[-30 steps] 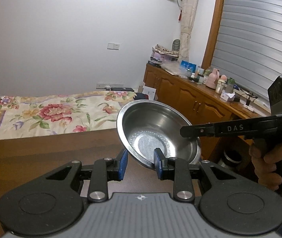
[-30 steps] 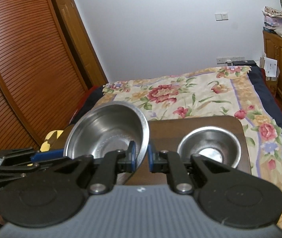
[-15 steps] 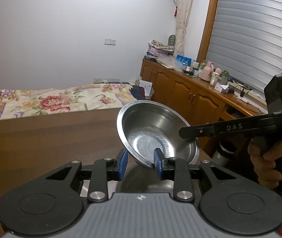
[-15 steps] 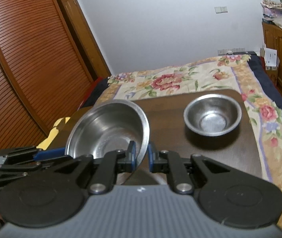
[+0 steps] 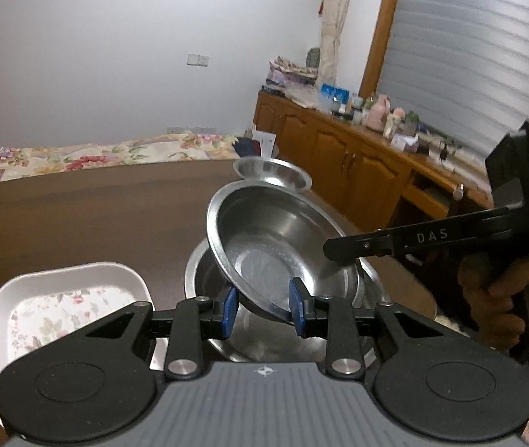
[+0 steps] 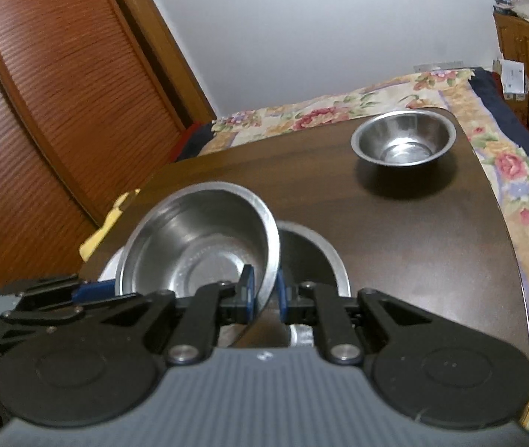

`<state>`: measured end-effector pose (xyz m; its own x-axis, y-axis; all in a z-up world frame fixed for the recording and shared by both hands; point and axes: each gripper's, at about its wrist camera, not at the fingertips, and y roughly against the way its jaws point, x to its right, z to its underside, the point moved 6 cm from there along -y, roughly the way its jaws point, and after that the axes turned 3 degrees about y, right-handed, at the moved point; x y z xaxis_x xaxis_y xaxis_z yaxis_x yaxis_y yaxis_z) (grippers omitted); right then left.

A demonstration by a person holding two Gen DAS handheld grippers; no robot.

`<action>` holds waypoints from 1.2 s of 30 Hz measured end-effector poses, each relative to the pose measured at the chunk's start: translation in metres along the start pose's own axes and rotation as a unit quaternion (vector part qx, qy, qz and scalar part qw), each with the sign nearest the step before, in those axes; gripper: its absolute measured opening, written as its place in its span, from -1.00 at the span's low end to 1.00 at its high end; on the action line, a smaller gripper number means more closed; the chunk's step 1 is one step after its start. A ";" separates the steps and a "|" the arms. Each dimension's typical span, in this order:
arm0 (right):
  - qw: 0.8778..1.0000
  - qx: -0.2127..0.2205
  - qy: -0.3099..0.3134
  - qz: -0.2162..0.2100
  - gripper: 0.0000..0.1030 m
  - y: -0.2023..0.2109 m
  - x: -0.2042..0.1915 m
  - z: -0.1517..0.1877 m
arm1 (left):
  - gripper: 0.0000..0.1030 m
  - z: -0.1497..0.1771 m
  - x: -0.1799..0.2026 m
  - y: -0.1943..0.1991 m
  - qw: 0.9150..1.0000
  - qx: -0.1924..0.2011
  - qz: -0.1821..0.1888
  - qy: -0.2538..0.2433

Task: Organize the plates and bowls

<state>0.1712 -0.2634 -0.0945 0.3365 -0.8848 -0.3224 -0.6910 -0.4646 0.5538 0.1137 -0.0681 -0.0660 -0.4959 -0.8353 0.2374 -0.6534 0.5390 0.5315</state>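
Both grippers hold one steel bowl (image 5: 279, 246) by its rim, tilted, just above a larger steel bowl (image 5: 205, 279) on the dark wooden table (image 5: 78, 216). My left gripper (image 5: 262, 307) is shut on the near rim. My right gripper (image 6: 262, 292) is shut on the opposite rim of the held bowl (image 6: 197, 242), with the larger bowl (image 6: 320, 253) below it. A small steel bowl (image 6: 402, 141) stands at the table's far end; it also shows in the left wrist view (image 5: 272, 173). A white floral plate (image 5: 63, 298) lies left of the larger bowl.
A floral bed (image 6: 506, 164) borders the table's far and right sides. A wooden sideboard (image 5: 357, 156) with clutter stands along the right wall. A slatted wooden wardrobe (image 6: 59, 93) stands at the left. The table's right edge is close to the bowls.
Both grippers have lowered the held bowl toward the table. The larger bowl and the white plate have come into view beneath it. The small bowl now looks farther away.
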 end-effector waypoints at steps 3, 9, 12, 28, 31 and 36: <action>1.000 -0.018 0.003 0.006 -0.71 -0.005 0.001 0.011 | -0.42 0.007 -0.002 -0.007 1.000 -0.015 -0.004 0.002; 1.000 -0.016 0.003 0.007 -0.71 0.003 0.005 0.017 | -0.42 0.010 -0.002 -0.013 1.000 -0.026 -0.005 -0.010; 1.000 -0.012 0.010 0.016 -0.71 0.004 0.005 0.018 | -0.42 0.011 0.000 -0.019 0.999 -0.027 -0.013 -0.020; 0.985 -0.009 0.136 0.106 -0.81 -0.002 -0.012 0.022 | -0.47 0.012 -0.003 -0.031 0.997 -0.017 -0.057 -0.058; 0.985 -0.006 0.138 0.108 -0.81 -0.004 -0.013 0.023 | -0.48 0.012 -0.004 -0.032 0.997 -0.015 -0.058 -0.055; 0.986 0.004 0.128 0.106 -0.81 -0.003 -0.013 0.023 | -0.49 0.011 -0.004 -0.031 0.997 -0.012 -0.062 -0.049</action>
<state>0.1545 -0.2502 -0.1095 0.3336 -0.9427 0.0046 -0.7683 -0.2690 0.5809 0.1303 -0.0800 -0.0922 -0.4670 -0.8797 0.0895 -0.6999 0.4296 0.5707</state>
